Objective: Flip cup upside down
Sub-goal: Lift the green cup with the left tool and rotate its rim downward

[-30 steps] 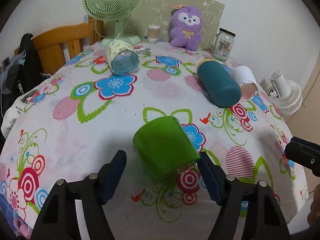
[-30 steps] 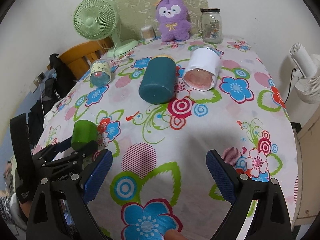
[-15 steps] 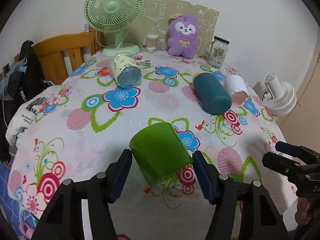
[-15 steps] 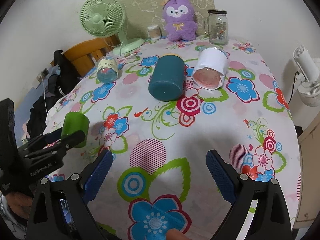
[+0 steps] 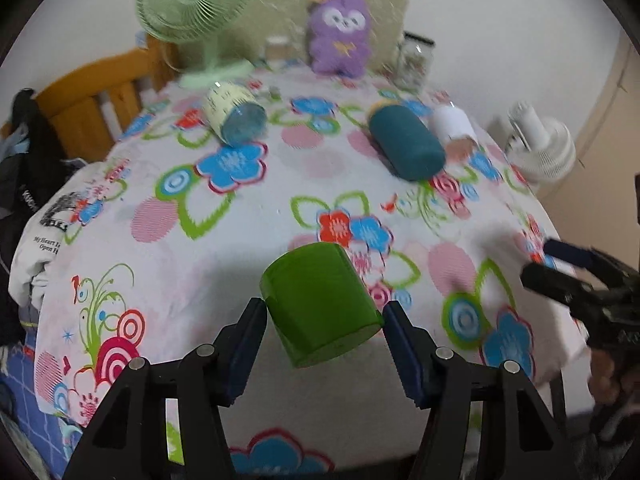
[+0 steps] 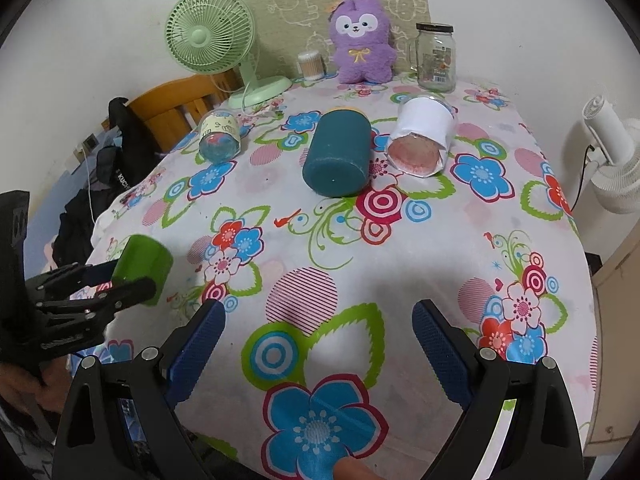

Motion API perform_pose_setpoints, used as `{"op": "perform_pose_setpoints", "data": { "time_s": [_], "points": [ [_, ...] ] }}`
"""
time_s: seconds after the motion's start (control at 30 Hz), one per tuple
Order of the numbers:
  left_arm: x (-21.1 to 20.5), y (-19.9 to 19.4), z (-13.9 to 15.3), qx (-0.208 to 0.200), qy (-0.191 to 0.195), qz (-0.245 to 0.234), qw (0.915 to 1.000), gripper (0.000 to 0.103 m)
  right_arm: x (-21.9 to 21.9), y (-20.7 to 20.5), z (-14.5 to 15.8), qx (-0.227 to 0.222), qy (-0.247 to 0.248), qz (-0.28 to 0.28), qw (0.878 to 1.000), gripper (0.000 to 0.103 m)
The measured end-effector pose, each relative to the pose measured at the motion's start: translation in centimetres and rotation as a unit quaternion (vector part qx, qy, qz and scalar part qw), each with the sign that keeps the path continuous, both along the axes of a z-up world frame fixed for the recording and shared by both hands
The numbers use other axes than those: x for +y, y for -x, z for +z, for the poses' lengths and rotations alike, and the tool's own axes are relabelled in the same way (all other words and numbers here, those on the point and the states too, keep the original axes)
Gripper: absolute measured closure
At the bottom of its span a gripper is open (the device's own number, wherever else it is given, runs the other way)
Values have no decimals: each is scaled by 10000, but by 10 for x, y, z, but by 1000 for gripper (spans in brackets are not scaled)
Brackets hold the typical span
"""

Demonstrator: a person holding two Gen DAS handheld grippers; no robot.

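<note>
My left gripper (image 5: 322, 332) is shut on a green plastic cup (image 5: 320, 304), its blue pads pressing both sides. The cup is lifted off the flowered tablecloth (image 5: 240, 248) and tilted, its closed bottom pointing away and up; its mouth is hidden. In the right wrist view the same cup (image 6: 142, 264) hangs in the left gripper (image 6: 120, 280) above the table's left front corner. My right gripper (image 6: 318, 334) is open and empty, low over the front of the table (image 6: 400, 264). It also shows in the left wrist view (image 5: 560, 268) at the right edge.
Three other cups lie on their sides further back: a teal one (image 6: 338, 158), a white paper-wrapped one (image 6: 422, 140) and a small patterned one (image 6: 220, 138). A green fan (image 6: 212, 36), purple plush (image 6: 362, 40), glass jar (image 6: 435, 58), wooden chair (image 6: 176, 104) and white fan (image 6: 612, 160) surround them.
My left gripper closed on the green cup, lifted it off the cloth and drew it back toward the table's front left. The right gripper stayed open, almost still.
</note>
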State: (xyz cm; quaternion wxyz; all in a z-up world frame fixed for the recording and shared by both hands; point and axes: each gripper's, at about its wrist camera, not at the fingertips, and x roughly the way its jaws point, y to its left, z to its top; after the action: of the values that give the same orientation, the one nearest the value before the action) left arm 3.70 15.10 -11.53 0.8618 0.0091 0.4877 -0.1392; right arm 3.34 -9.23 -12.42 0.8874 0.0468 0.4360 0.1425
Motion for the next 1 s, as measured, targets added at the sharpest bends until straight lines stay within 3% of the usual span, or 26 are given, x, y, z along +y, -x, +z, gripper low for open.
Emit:
{"op": "perform_pose_setpoints", "data": {
  "time_s": [0.27,0.37,0.57,0.7,0.87,1.0],
  "points": [
    [5,0,17,343,-795,-778,9932,41,2,0,-2,51,-54,36,10000,7],
    [5,-5,17,875,-825,-1120,9864,42,5,-1,-3,69,-29,68,9999,7],
    [1,-18,8,2106,-769,-1517,9627,42,12,-2,-2,75,17,139,9999,7],
    [-1,-29,2,2530,-759,-1552,9519,43,15,-4,-4,115,62,159,9998,7],
    [-4,-45,-16,3131,-832,-1582,9327,44,16,-8,-6,137,69,161,9998,7],
    [-8,-60,-25,3328,-946,-1519,9259,48,16,-9,-8,160,55,161,9997,7]
  ]
}}
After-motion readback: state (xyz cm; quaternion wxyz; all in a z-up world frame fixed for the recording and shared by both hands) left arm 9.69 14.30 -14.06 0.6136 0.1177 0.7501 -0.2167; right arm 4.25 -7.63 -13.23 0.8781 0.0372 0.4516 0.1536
